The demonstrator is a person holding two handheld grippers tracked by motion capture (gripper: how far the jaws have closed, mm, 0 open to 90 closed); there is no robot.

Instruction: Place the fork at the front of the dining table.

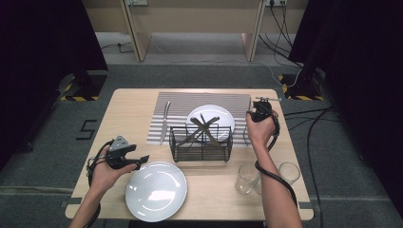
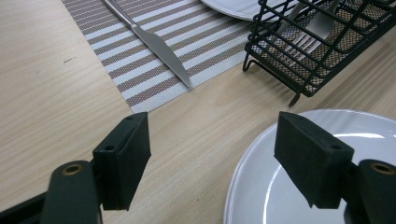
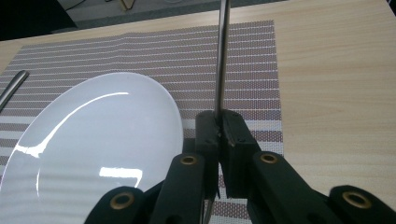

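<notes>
While my right hand-held gripper (image 3: 219, 128) is pinching a thin steel utensil (image 3: 222, 56) by its shaft above the striped placemat (image 3: 243, 60) beside the plate (image 3: 93, 140), I am judging it stiff, light and slippery; my left hand-held gripper (image 2: 212, 154) is hanging spread.

utensil in right tool (image 3: 223, 51): thin metal shaft clamped between the jaws; its far end cut off by the top edge of the right gripper view; which kind of cutlery it is cannot be told
knife (image 2: 154, 44): handle runs out past the top edge of the left gripper view
wire basket (image 1: 201, 142): its cutlery crossed behind the mesh; lower ends hidden
glasses (image 1: 247, 178): partly hidden behind the right forearm in the high view
near plate (image 2: 261, 186): cut off by the bottom edge; partly behind the left tool (image 2: 212, 161)
</notes>
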